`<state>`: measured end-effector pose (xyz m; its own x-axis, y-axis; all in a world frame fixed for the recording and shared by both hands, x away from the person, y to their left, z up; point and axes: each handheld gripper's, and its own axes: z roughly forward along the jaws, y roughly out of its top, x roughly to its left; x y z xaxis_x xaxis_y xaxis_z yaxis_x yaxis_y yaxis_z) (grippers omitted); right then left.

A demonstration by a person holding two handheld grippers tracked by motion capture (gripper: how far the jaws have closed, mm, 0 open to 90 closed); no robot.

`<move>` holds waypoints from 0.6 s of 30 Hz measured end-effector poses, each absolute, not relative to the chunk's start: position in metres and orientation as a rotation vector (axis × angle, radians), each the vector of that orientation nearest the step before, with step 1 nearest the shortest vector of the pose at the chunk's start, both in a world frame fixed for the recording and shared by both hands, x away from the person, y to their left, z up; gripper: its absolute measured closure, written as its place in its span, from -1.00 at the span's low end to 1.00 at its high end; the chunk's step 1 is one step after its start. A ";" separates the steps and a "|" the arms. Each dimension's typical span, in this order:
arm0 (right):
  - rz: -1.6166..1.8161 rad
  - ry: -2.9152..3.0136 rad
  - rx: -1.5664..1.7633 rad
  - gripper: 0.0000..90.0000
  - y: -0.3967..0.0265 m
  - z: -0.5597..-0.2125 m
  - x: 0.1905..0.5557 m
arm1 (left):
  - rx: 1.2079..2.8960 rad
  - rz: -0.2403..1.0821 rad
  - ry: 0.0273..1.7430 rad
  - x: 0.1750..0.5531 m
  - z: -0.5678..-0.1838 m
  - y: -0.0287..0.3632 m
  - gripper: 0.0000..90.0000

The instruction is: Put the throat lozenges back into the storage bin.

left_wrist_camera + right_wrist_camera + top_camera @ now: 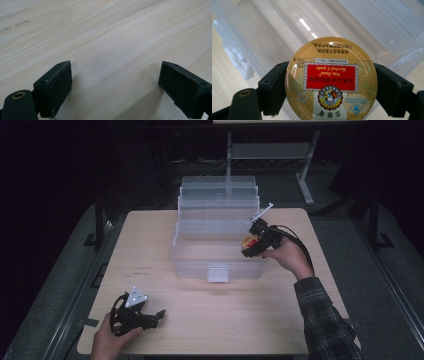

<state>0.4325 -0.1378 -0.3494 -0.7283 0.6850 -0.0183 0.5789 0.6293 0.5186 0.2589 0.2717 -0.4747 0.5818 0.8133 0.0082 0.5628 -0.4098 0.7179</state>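
Your right gripper clamps its fingers on a round candy tin, holding it over the right end of the clear box, likely to set it inside. The box's stepped trays rise behind. Your left gripper rests on the bench before the box, fingers wide, holding nothing.

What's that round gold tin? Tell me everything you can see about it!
The tin is round, flat and shiny, probably metal, with a gold flowery lid. A red label reads "Nin Jiom Herbal Candy", upside down in the right gripper view, above a small round picture. Its lid is on. The right gripper pinches its sides, holding it over the clear plastic box on the table.
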 end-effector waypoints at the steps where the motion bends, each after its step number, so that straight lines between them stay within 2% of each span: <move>1: 0.726 2.638 1.042 -0.56 -0.137 -0.350 0.433 | 2.128 0.472 1.090 0.259 -0.475 0.272 -0.76; 18: 0.702 2.664 1.058 -0.58 -0.137 -0.355 0.436 | 2.128 0.472 1.090 0.259 -0.475 0.272 -0.76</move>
